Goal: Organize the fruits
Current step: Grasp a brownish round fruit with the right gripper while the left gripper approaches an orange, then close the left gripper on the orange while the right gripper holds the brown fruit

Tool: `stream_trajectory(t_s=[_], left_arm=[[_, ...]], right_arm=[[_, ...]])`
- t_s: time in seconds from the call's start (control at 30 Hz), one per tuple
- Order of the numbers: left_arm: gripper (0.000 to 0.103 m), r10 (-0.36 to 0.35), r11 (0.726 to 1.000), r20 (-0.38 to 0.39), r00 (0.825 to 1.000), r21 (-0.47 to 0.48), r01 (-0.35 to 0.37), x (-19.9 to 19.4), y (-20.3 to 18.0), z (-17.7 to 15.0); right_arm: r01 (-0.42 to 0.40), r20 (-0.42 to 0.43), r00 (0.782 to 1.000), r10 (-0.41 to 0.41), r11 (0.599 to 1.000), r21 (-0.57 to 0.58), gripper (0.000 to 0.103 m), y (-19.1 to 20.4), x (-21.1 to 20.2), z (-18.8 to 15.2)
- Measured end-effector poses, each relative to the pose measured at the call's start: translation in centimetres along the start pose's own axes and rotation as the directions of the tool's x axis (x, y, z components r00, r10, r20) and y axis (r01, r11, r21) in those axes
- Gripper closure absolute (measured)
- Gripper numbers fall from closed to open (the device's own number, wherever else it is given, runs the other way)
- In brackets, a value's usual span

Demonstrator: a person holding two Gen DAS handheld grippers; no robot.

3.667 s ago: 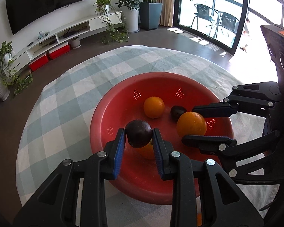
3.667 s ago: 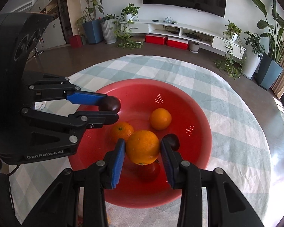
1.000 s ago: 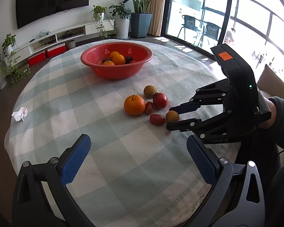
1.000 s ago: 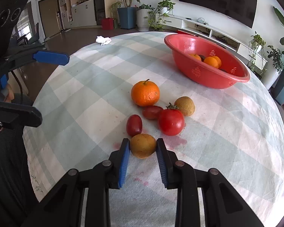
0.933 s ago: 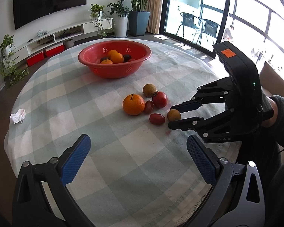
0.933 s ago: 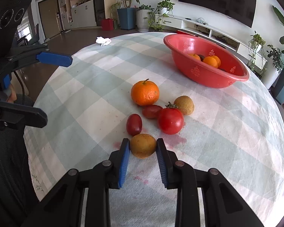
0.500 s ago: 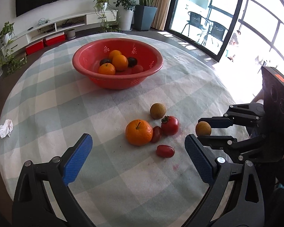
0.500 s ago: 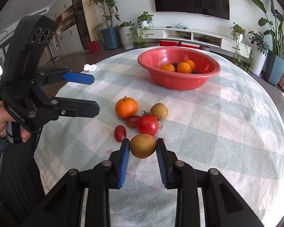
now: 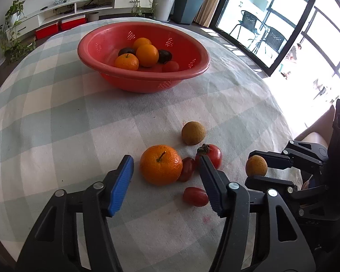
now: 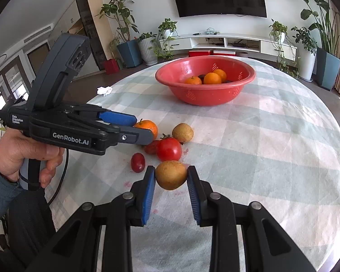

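- Two grippers in play, both at the near edge of the round table point(image 10: 283, 158) with its checked cloth.
- Right gripper point(image 10: 171, 176): we see its blue pads pressed on both sides of a brown round fruit point(image 10: 171, 175), carried clear of the cloth.
- Left gripper point(image 9: 165, 172): its jaws have just been closing and stand at a middling gap. We see the loose orange point(image 9: 161, 164) between the pads point(image 9: 121, 181), with space left on the left side; we cannot tell whether the right pad touches anything.
- In the right wrist view, a hand point(image 10: 22, 154) in a grey-blue sleeve holds the left gripper's handle.
- Just beyond the fingers, the loose cluster on the cloth: small oval red fruit point(image 9: 195, 196) nearest; a second small red fruit point(image 9: 187, 169) touching the orange; a tomato point(image 9: 212, 155) with a dried calyx just to its right; a second brown fruit point(image 9: 193, 133) behind the tomato.
- We note faint pink stains on the cloth near this cluster.
- Further off, well apart from the cluster, a red perforated bowl point(image 9: 102, 56) holding three oranges, two dark fruits and something red.
- Crumpled white tissue point(image 10: 104, 90) near the table's far left edge.
- Beyond the table: potted plants, a low white shelf unit, a wall-mounted screen.
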State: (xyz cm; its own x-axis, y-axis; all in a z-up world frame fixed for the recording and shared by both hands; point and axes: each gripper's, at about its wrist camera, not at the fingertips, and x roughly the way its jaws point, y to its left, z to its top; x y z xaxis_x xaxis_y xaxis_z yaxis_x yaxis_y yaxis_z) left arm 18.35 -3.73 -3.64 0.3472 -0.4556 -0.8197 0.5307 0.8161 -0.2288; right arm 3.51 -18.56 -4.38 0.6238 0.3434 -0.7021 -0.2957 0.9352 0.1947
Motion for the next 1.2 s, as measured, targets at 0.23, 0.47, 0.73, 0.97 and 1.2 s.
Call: stream_trajectory(t_s=[0.23,0.47,0.73,0.97,1.2], left_arm=[[0.058,-0.017,0.999,-0.017,1.000,-0.028,0.016,0.6,0.6,-0.4],[0.058,-0.027,0.999,-0.010,1.000,-0.043,0.027,0.9,0.9,-0.6],[0.065,-0.035,0.998,0.003,0.999,-0.054,0.035,0.6,1.2,-0.8],[0.066,-0.033,0.998,0.005,0.999,-0.046,0.033,0.4,1.2,-0.9],[0.066,-0.035,0.998,0.042,0.999,-0.057,0.037,-1.0,1.7,-0.9]], right_arm=[[-0.008,0.006,1.000,0.008,1.000,0.008,0.072,-0.2,0.0,-0.1],[-0.006,0.002,1.000,0.006,1.000,0.009,0.072,-0.1,0.0,-0.1],[-0.007,0.002,1.000,0.007,1.000,0.012,0.072,-0.2,0.1,-0.2],[-0.009,0.004,1.000,0.009,1.000,0.016,0.072,-0.2,0.2,-0.2],[-0.015,0.020,1.000,0.014,0.999,0.033,0.072,-0.4,-0.1,-0.1]])
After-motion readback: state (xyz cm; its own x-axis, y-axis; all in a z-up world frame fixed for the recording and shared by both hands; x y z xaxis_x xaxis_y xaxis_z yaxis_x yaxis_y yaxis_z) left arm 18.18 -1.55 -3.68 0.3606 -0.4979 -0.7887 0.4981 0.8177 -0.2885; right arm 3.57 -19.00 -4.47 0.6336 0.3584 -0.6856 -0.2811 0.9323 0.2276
